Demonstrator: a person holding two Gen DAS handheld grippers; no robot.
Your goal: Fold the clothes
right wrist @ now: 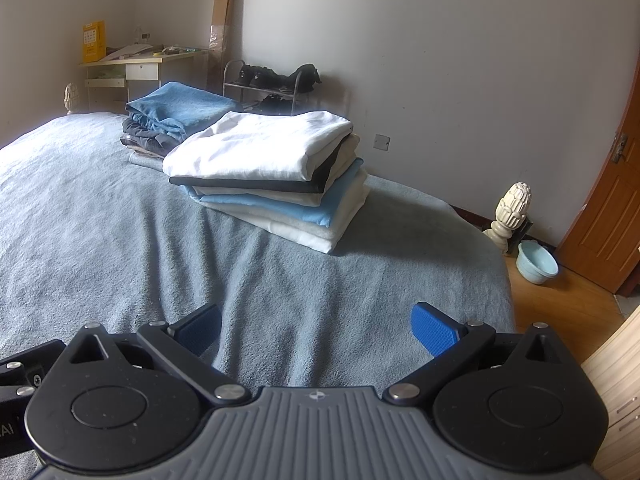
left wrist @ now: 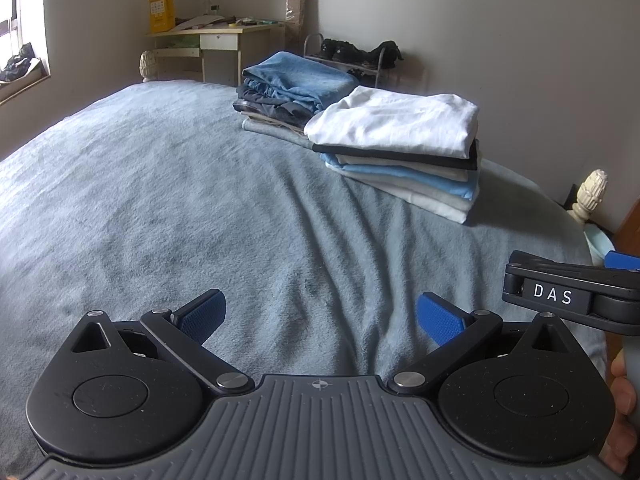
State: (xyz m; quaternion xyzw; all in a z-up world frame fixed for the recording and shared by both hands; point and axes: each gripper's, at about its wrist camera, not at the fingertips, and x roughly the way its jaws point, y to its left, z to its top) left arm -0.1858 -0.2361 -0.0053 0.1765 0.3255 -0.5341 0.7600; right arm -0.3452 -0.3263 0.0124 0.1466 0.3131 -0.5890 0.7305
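Observation:
A stack of folded shirts, white on top with black, cream and light blue layers, sits on the grey-blue bed cover at the far right. Behind it lies a second pile of folded blue and dark clothes. My left gripper is open and empty, low over the cover near its front. My right gripper is open and empty, close beside it; its body shows at the right edge of the left wrist view. Both are well short of the stacks.
A cream bedpost finial marks the bed's right corner, with a pale blue basin on the wood floor and a brown door beyond. A desk and a shoe rack stand by the far wall.

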